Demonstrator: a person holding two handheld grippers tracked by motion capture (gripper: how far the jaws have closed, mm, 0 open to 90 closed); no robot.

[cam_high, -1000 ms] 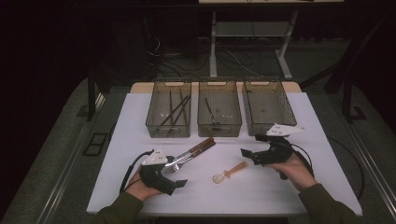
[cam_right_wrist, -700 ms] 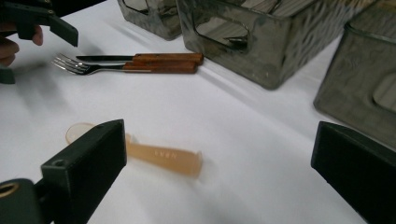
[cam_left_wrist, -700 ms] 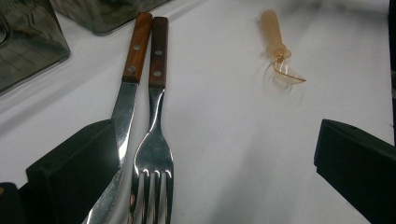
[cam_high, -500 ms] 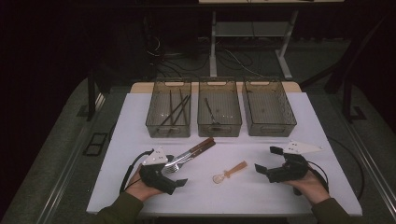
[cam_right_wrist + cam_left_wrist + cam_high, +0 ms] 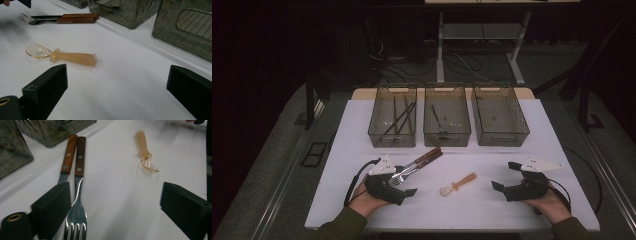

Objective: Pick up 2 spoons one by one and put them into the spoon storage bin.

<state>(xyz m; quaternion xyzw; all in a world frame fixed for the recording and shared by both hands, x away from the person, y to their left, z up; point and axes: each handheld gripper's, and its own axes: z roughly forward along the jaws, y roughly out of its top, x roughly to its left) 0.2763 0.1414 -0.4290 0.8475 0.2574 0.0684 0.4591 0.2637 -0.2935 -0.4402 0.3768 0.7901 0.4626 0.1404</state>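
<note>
Gleaming steel fork [image 5: 76, 216], wooden-handled

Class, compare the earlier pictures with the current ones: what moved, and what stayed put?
The right gripper came down from beside the right bin toward the table's near edge, empty. The left gripper has just been closing around the fork. Knife, spoon and bins unchanged.

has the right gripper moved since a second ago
Yes. In the high view the right gripper has come away from the right-hand bin, toward the table's near edge, and now sits open right of the small spoon.
</note>
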